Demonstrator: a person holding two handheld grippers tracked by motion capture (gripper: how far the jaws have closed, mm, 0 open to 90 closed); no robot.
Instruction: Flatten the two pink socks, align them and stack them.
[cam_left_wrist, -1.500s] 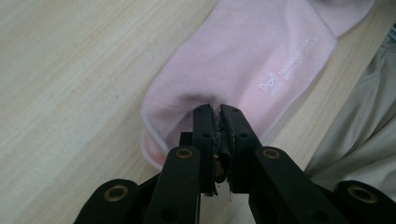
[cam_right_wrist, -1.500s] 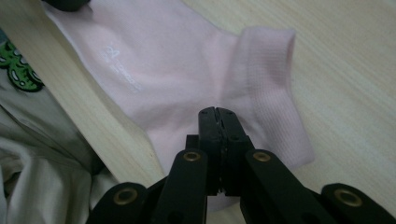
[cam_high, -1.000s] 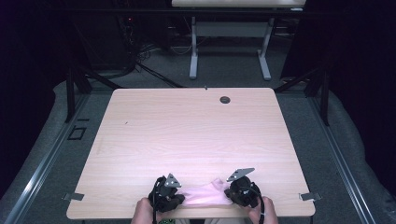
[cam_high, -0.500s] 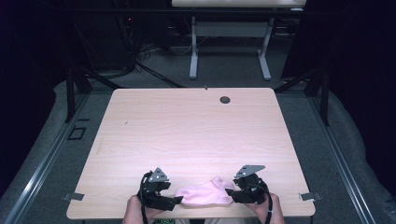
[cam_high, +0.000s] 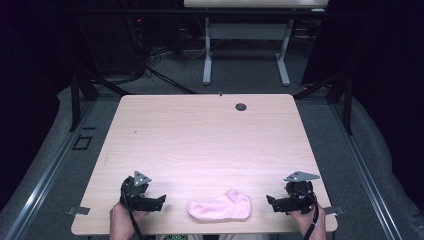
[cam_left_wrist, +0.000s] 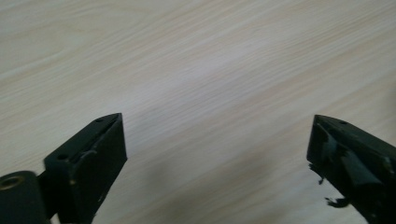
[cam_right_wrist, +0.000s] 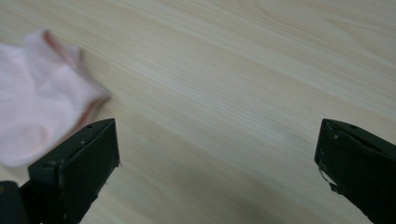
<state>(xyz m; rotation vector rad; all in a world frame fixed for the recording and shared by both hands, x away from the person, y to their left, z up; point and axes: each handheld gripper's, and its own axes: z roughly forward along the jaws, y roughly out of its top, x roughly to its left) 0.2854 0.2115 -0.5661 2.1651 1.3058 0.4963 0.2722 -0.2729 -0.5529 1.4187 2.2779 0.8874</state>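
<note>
The pink sock (cam_high: 220, 206) lay flat at the surface's (cam_high: 200, 140) near edge, between 2 claws: left claw (cam_high: 159, 202) and right claw (cam_high: 270, 202) both gaped wide, released, gripping nothing.

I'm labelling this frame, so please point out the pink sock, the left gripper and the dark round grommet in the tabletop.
pink sock (cam_high: 220, 207), high view, on the middle of its foot.
left gripper (cam_high: 159, 202), high view, midway between its fingertips.
grommet (cam_high: 241, 106), high view, on its centre, near the table's far edge.
</note>
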